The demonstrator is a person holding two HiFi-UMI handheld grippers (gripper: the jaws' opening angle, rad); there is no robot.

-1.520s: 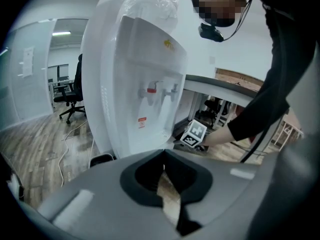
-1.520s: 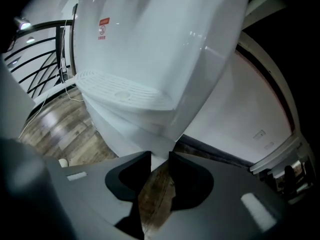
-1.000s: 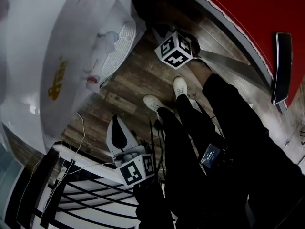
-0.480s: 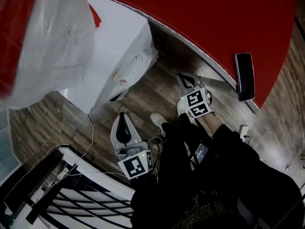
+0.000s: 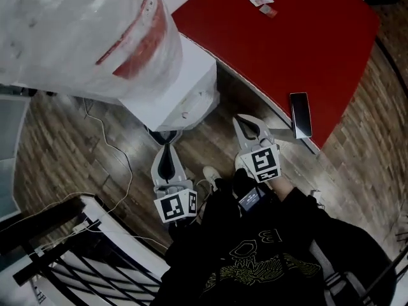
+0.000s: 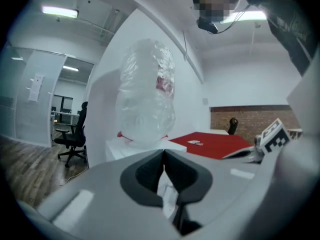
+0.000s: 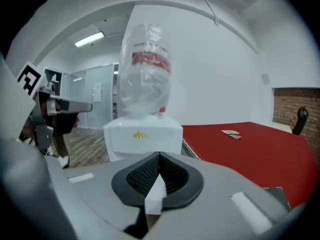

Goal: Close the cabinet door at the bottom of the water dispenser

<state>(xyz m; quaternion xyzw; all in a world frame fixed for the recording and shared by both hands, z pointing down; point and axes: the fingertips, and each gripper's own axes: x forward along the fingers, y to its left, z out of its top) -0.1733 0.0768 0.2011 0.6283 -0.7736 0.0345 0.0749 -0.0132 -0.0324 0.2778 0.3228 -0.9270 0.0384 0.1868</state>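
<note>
The white water dispenser (image 5: 182, 91) stands on the wood floor, topped by a plastic-wrapped bottle (image 5: 83, 37). From above, its bottom cabinet door cannot be made out. My left gripper (image 5: 167, 146) hovers just in front of the dispenser's base, jaws shut and empty. My right gripper (image 5: 239, 123) is to the right of it, near the table edge, also shut with nothing held. In the left gripper view the shut gripper (image 6: 164, 152) points at the bottle (image 6: 146, 94). In the right gripper view the shut gripper (image 7: 159, 155) faces the dispenser (image 7: 142, 136).
A red table (image 5: 287, 37) fills the upper right, with a dark phone (image 5: 300, 115) at its edge and small cards (image 5: 261, 0) farther back. A black rack (image 5: 76, 260) sits at lower left. A white cable (image 5: 121, 158) trails on the floor. An office chair (image 6: 72, 139) stands to the left.
Both grippers have risen from low beside the dispenser to about its top height. The head camera has risen too, so the bottle and table now lie below it.
</note>
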